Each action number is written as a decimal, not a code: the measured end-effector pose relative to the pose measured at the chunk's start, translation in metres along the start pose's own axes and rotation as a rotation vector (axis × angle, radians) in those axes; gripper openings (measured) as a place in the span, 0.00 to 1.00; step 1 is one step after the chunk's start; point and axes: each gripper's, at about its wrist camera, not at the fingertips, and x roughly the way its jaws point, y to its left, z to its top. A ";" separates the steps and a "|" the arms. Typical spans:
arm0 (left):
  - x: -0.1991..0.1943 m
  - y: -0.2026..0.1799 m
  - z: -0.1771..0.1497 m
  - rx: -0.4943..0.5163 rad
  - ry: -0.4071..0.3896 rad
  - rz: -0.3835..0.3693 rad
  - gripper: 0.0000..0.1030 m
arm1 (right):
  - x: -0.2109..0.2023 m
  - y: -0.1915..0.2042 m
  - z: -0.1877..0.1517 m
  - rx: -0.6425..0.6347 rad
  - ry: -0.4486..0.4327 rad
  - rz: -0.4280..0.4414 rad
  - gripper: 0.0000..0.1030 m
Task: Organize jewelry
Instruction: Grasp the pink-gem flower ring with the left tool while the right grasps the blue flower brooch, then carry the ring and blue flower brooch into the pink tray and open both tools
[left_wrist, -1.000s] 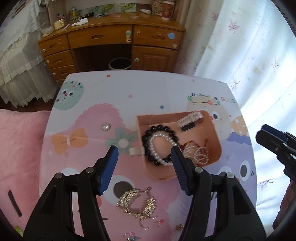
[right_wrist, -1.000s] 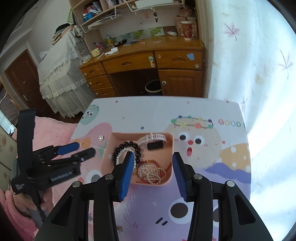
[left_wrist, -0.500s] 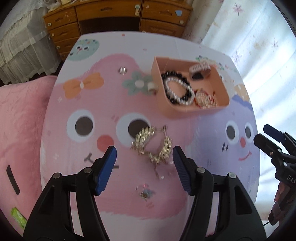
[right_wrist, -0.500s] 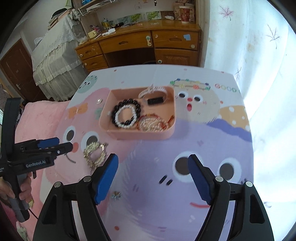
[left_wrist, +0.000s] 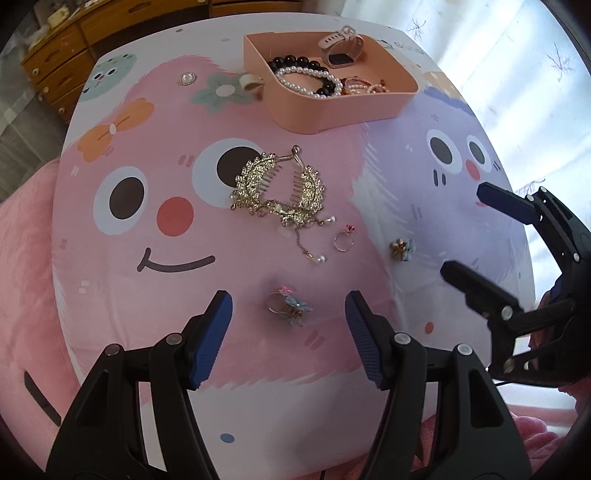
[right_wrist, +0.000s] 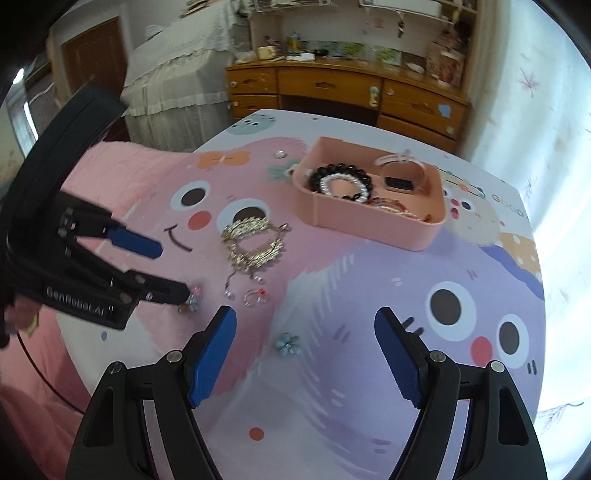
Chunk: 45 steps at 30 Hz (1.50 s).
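Note:
A pink tray (left_wrist: 332, 110) (right_wrist: 369, 225) at the far side holds bead bracelets, a pearl bracelet and a watch. Loose on the cartoon mat lie a gold leaf hair comb (left_wrist: 279, 188) (right_wrist: 253, 242), a thin ring with a red stone (left_wrist: 344, 240) (right_wrist: 255, 297), a blue flower ring (left_wrist: 290, 308) (right_wrist: 192, 302) and a small blue flower piece (left_wrist: 402, 248) (right_wrist: 288, 344). My left gripper (left_wrist: 288, 332) (right_wrist: 171, 271) hangs open just above the blue flower ring, which lies between its fingers. My right gripper (right_wrist: 304, 332) (left_wrist: 465, 230) stands wide open over the flower piece, holding nothing.
A pearl stud (left_wrist: 187, 78) and a small white ring (left_wrist: 251, 81) lie left of the tray. The mat ends close on the near side, with pink bedding (left_wrist: 22, 258) to the left. A wooden desk (right_wrist: 332, 88) stands behind the table, a white curtain on the right.
Both grippers have drawn back from the tray toward the near side and sunk toward the loose pieces. The right jaws have spread wider. Nothing has been picked up.

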 end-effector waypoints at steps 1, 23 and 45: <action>0.002 0.001 -0.002 0.016 -0.004 -0.002 0.59 | 0.003 0.005 -0.004 -0.005 -0.003 -0.004 0.76; 0.033 -0.013 -0.018 0.238 -0.031 -0.047 0.27 | 0.065 0.041 -0.035 0.131 0.028 -0.160 0.40; 0.012 -0.014 -0.020 0.247 -0.080 -0.061 0.19 | 0.061 0.031 -0.028 0.157 0.027 -0.144 0.20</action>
